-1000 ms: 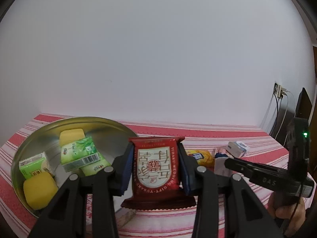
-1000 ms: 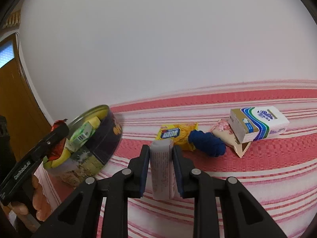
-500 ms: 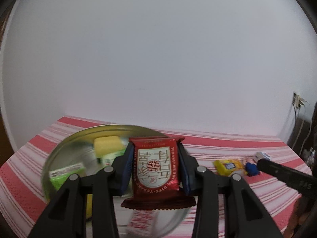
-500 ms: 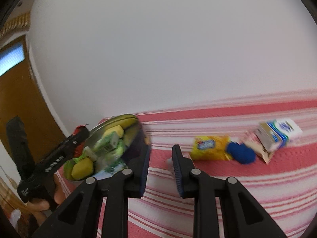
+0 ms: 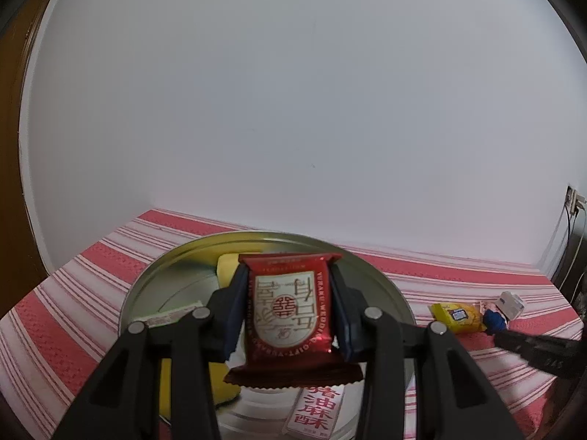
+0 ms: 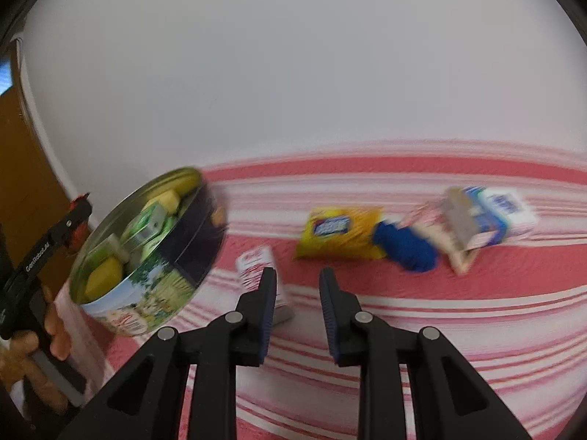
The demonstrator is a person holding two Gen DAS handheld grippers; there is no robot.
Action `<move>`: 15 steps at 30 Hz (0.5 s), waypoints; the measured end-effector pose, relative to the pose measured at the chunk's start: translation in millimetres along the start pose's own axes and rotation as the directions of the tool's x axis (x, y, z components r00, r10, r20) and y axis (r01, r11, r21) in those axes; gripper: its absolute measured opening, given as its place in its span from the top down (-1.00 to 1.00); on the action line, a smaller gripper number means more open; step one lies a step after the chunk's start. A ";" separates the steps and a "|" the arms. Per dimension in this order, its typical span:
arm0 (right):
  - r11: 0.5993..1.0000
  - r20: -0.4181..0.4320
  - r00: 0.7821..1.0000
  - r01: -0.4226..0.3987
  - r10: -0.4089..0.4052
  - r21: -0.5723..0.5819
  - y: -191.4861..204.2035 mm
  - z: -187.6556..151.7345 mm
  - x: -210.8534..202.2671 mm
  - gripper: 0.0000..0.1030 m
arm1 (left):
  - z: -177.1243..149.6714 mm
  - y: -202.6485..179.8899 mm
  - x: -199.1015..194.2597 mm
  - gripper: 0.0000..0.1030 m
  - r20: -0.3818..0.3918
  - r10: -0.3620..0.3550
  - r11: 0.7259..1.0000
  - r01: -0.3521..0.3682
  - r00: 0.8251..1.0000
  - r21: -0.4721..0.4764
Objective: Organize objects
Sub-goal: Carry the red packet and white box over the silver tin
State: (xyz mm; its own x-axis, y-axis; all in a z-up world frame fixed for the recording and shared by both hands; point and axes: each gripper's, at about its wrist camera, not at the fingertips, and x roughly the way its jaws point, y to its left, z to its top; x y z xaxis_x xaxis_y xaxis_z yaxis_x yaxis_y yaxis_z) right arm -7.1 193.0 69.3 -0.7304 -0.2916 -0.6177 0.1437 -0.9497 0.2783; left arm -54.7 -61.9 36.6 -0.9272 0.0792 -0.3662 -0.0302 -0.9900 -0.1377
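My left gripper (image 5: 288, 315) is shut on a red snack packet (image 5: 288, 311) and holds it over the round metal tin (image 5: 389, 286). The tin holds yellow blocks (image 5: 227, 267), green cartons and a white packet with red characters (image 5: 317, 412). My right gripper (image 6: 297, 300) is open and empty above the striped cloth. A white and red packet (image 6: 256, 260) lies on the cloth just beyond its left finger, beside the tin (image 6: 154, 286). The left gripper (image 6: 47, 245) shows at the left edge of the right wrist view.
On the red striped tablecloth (image 6: 440, 315) to the right lie a yellow snack bag (image 6: 341, 231), a blue ball of yarn (image 6: 407, 245), a pinkish packet (image 6: 436, 234) and a white and blue tissue box (image 6: 491, 212). A white wall stands behind. A wooden door (image 6: 22, 168) is at the left.
My right gripper has opened and let go of the white packet, then swung right. My left gripper has carried the red packet over the middle of the tin.
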 end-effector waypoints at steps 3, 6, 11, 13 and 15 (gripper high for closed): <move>0.999 -0.052 0.999 -0.015 0.013 -0.040 12.3 2.5 25.1 0.14 | 0.3 3.5 2.3 0.21 -0.009 0.007 1.000 -0.007 1.000 -0.011; 0.993 -0.070 0.998 0.001 -0.010 -0.119 33.2 2.4 50.0 -0.41 | 1.1 5.9 3.1 0.21 -0.017 0.008 1.000 -0.008 1.000 -0.017; 0.989 -0.119 0.992 0.029 -0.047 -0.148 38.9 6.4 69.9 -0.42 | 0.8 4.5 3.3 0.21 -0.018 0.023 1.000 -0.023 1.000 0.000; 0.988 -0.155 0.987 0.022 -0.046 -0.152 40.6 4.2 82.0 -0.42 | 1.1 4.9 4.7 0.21 -0.023 0.027 1.000 -0.027 0.999 -0.001; 0.987 -0.174 0.983 0.027 -0.055 -0.161 44.9 3.6 90.3 -0.42 | 1.2 6.7 5.3 0.21 -0.030 0.030 1.000 -0.030 0.999 -0.008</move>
State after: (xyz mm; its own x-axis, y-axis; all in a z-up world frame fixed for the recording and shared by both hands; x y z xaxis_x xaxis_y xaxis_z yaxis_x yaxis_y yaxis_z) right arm -69.0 124.5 28.6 -0.6099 -0.2541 -0.7506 0.2297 -0.9632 0.1394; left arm -60.3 -68.2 34.9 -0.9162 0.0534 -0.3971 0.0004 -0.9909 -0.1342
